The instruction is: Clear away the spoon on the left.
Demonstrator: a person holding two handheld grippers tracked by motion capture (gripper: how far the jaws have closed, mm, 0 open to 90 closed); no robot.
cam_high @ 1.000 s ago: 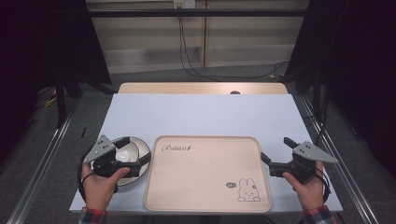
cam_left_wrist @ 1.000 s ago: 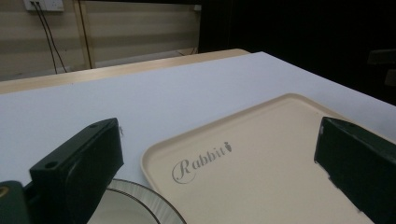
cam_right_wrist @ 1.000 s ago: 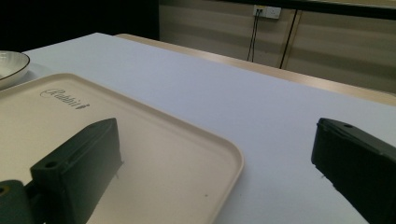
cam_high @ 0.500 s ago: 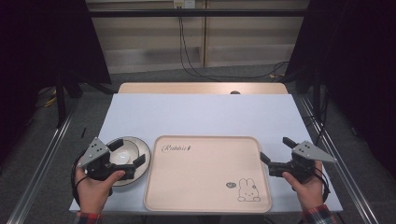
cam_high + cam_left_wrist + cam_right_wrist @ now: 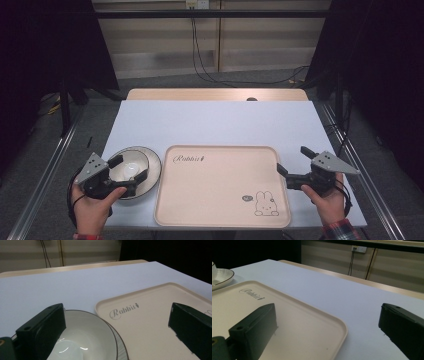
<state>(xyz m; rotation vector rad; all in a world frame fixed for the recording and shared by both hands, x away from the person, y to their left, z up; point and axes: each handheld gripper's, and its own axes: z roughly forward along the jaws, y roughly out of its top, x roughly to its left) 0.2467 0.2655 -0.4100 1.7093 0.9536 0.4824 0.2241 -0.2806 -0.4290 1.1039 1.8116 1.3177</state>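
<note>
Left claw (image 5: 128,169) is released, jaws spread wide; I hold it low over the white bowl (image 5: 131,168), one jaw at the bowl's far rim, the other at its near rim. That bowl sits on a dark-rimmed plate (image 5: 152,167) at the table's near left, just beside the tray (image 5: 220,190). Its inside looks bare apart from a gloss patch. Right claw (image 5: 292,166) is likewise released, jaws apart at the tray's right edge, one over the tray, the other over the white table (image 5: 215,122). The tray's floor carries only a printed word and a rabbit drawing (image 5: 266,202). Since half a second ago, my left claw has shifted rightward onto the bowl; the right claw has stayed put.
</note>
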